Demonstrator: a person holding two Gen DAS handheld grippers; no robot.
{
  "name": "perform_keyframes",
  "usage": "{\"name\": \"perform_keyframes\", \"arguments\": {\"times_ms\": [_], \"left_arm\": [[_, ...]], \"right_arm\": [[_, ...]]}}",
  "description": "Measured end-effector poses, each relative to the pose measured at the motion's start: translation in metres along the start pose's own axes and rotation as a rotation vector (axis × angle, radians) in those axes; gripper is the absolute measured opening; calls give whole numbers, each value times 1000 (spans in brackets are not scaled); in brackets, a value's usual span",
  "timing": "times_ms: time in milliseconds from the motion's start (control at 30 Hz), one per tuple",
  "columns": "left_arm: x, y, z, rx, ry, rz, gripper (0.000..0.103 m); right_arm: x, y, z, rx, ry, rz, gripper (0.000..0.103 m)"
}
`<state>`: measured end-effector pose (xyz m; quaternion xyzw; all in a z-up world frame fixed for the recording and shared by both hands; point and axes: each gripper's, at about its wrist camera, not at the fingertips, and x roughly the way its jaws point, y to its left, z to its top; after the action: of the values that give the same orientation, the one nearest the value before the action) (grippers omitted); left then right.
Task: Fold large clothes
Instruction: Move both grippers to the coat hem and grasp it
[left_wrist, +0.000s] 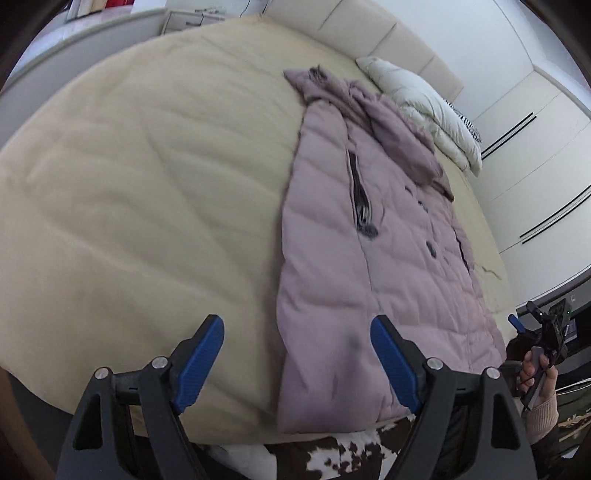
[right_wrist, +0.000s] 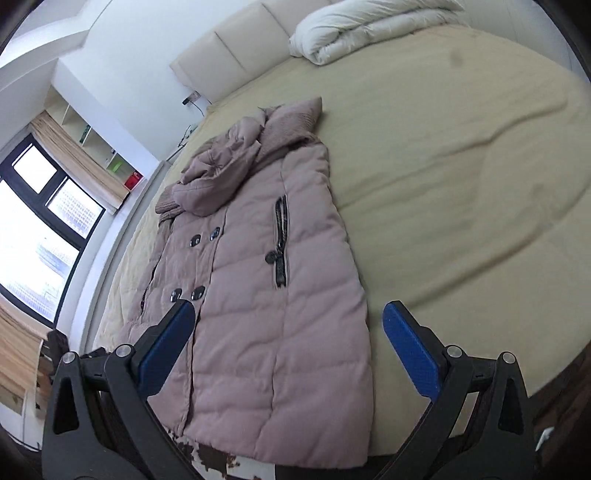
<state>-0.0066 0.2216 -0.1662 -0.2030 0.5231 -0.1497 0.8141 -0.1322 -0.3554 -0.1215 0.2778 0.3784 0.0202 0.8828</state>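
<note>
The coat (left_wrist: 369, 266) lies flat on the bed (left_wrist: 129, 184) — left gripper (left_wrist: 297, 343) and right gripper (right_wrist: 288, 332) both gape wide, holding nothing.

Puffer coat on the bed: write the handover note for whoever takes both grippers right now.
Left gripper: open, empty, above the near edge of the bed, with the coat's hem just to its right.
Right gripper: open, empty, over the lower part of the coat.
Pink puffer coat: lies lengthwise on the beige bed, front up and buttoned, hood bunched at the far end, hem at the near edge. The sides look already folded in, giving a narrow strip; I cannot tell where the sleeves are.
White duvet: rolled up by the headboard, clear of the coat.
Left to do: probably fold the coat end to end.
</note>
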Motion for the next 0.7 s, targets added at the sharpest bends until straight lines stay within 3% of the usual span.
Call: {"name": "perform_keyframes", "arguments": {"times_ms": [67,200,300,433,500,567,633,700], "left_arm": [[12,-3,-8,-2,32,-22,84],[17,0,-3,-31,38,-54,84],[18,7,-1,-63,49,-96,84],[20,2,-2,-34,73,-99,80],[22,1,-3,-28,86,-110,77],[25,-1,-4,-28,101,-124,75],[28,-1,-4,-26,115,-126,75],[31,-2,-3,-29,122,-125,73]], "right_arm": [[3,-15,-13,28,49,21,103],[11,-41,-30,87,100,-45,103],[6,-59,-35,171,100,17,103],[7,-62,-37,186,151,72,102],[12,-59,-39,187,195,93,92],[22,-59,-44,230,268,148,65],[33,-58,-51,257,325,158,60],[33,-55,-53,238,318,150,59]]}}
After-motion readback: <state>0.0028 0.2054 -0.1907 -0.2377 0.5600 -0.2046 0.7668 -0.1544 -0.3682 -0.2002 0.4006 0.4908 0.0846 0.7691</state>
